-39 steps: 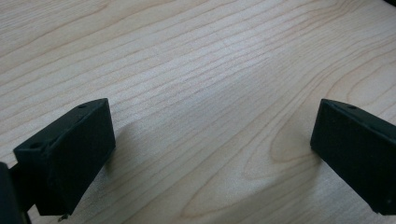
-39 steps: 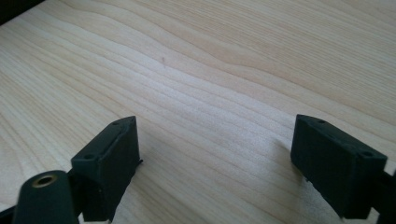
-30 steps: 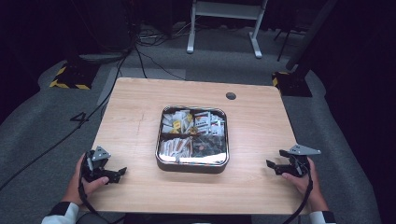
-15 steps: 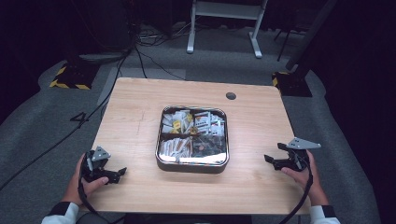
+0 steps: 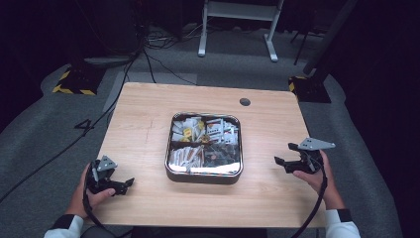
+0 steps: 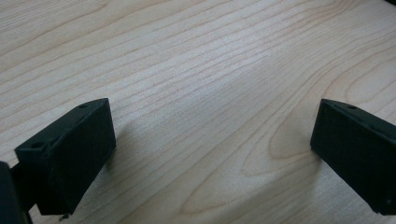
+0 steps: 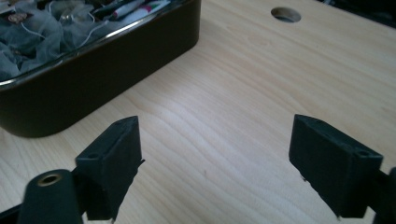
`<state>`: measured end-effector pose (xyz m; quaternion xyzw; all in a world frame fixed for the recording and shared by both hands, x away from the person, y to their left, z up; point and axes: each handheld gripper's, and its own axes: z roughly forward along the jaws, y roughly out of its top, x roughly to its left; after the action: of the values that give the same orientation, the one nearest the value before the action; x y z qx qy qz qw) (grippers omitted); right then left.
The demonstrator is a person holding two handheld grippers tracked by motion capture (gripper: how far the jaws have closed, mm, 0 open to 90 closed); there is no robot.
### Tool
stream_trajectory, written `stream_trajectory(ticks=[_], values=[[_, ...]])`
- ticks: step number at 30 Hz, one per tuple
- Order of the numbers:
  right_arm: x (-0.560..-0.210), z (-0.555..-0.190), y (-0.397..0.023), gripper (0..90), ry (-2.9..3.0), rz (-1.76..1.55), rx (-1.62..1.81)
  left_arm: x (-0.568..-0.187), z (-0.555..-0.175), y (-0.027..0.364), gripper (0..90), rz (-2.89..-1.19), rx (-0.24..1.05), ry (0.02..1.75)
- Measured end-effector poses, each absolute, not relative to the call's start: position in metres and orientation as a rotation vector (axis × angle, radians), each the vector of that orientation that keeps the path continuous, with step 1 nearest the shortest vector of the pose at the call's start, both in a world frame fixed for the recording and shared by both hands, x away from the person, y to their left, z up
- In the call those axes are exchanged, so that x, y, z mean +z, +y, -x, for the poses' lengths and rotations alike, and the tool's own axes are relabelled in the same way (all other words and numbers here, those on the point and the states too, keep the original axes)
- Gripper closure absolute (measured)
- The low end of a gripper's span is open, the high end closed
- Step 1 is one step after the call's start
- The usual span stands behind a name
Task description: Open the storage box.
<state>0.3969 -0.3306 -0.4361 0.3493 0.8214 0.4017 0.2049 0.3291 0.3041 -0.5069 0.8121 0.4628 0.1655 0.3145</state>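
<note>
Pale wood-grain tabletop (image 5: 148,129), smooth and matte, under both my tools. Square dark metal tin (image 5: 204,174) with rounded corners sits ahead-left of my right gripper (image 5: 287,161), well apart; likely rigid, slick-walled, best pinched at the rim. Contents: soft gauzy tea bags (image 7: 28,32), light and tearable. Left gripper (image 5: 124,185) and right both wide open, empty.

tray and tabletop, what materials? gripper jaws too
Tray: likely metal, with a shiny reflective rim in the high view and a dark glossy wall in the right gripper view.
Tabletop: pale wood or wood-look laminate, with clear grain lines and a matte finish.
Right gripper jaws: matte black, probably plastic, with moulded edges and screw holes.
</note>
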Motion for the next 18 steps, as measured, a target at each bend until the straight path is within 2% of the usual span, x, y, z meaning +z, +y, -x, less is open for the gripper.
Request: stream_trajectory(ticks=[18], values=[[-0.417, -0.413, -0.295, 20.5, 2.307, -0.873, 1.135, -0.507, -0.329, 0.304, 0.2, -2.141, 0.436, 1.219]])
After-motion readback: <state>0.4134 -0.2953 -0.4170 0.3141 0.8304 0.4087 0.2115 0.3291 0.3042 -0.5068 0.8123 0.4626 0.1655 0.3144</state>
